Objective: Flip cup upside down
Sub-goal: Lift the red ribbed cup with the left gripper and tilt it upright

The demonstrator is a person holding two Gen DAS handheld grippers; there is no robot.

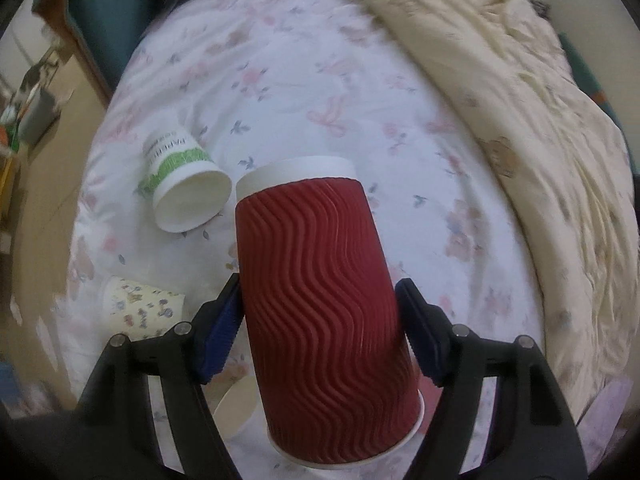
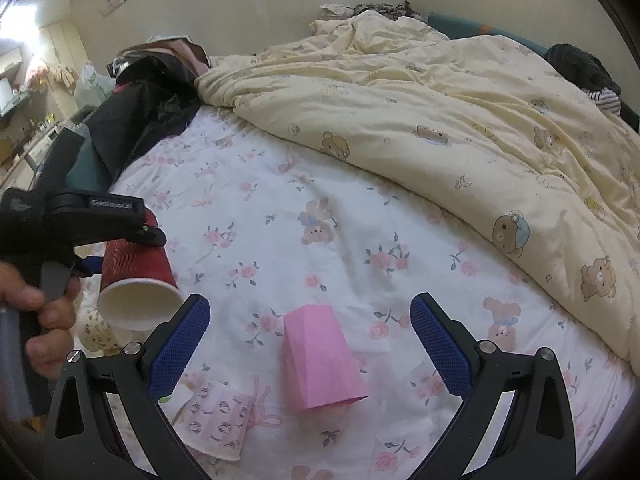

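**Red cup held mid-flip by left tool**

Left wrist: left tool [image 1: 320, 312] is clamped on red cup [image 1: 320, 304]; long axis runs away from camera, base far, mouth near.

Right wrist: right tool [image 2: 310, 344] is wide open, empty; cup is seen held above bed [image 2: 320, 208], mouth tilted down.

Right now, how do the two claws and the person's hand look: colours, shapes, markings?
Each claw, left and right, has a black frame with triangular cut-outs, silver round screws, and two flat blue fingers with a fine dotted texture. The left handle carries a small, unreadable white wording. The bare hand shows no sleeve. No cables are visible.
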